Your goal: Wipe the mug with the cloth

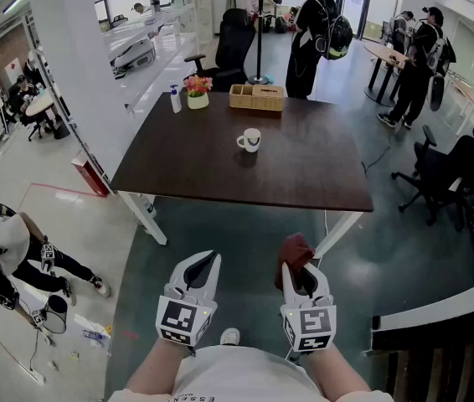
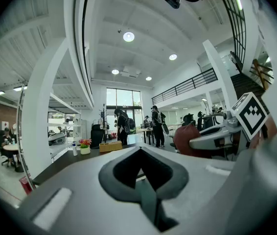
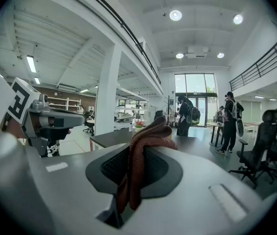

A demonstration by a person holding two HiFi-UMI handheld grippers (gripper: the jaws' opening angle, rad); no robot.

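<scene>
Only the head view really gives you the white ceramic mug (image 1: 250, 140). It stands upright on the dark brown rectangular table (image 1: 220, 174), handle to the left, with a dark mark on its side. It's well ahead of both tongs and roughly between their lines.

Both tongs hang short of the table's near edge, over the grey floor (image 1: 245, 233).

The head view shows the dark red woolly cloth (image 1: 295, 249) bunched at the tip of the right gripper (image 1: 297, 268). The right gripper view shows more: the jaws are clamped on the cloth (image 3: 143, 153), which runs down the seam between them and flops over the front.

The left gripper (image 1: 206, 264) looks shut from above. Its own view agrees, with the jaws pressed together and nothing between them (image 2: 141, 173). That view also catches the right one off to its side, red bundle and all (image 2: 188, 139).

At the far end of the table, beyond the mug from the tongs:
- a light wooden box tray (image 1: 256, 97); there's something pale in it, but I honestly can't tell what
- a small white pot holding pink and orange flowers (image 1: 198, 92)
- a clear pump bottle (image 1: 176, 100) just left of the pot
</scene>
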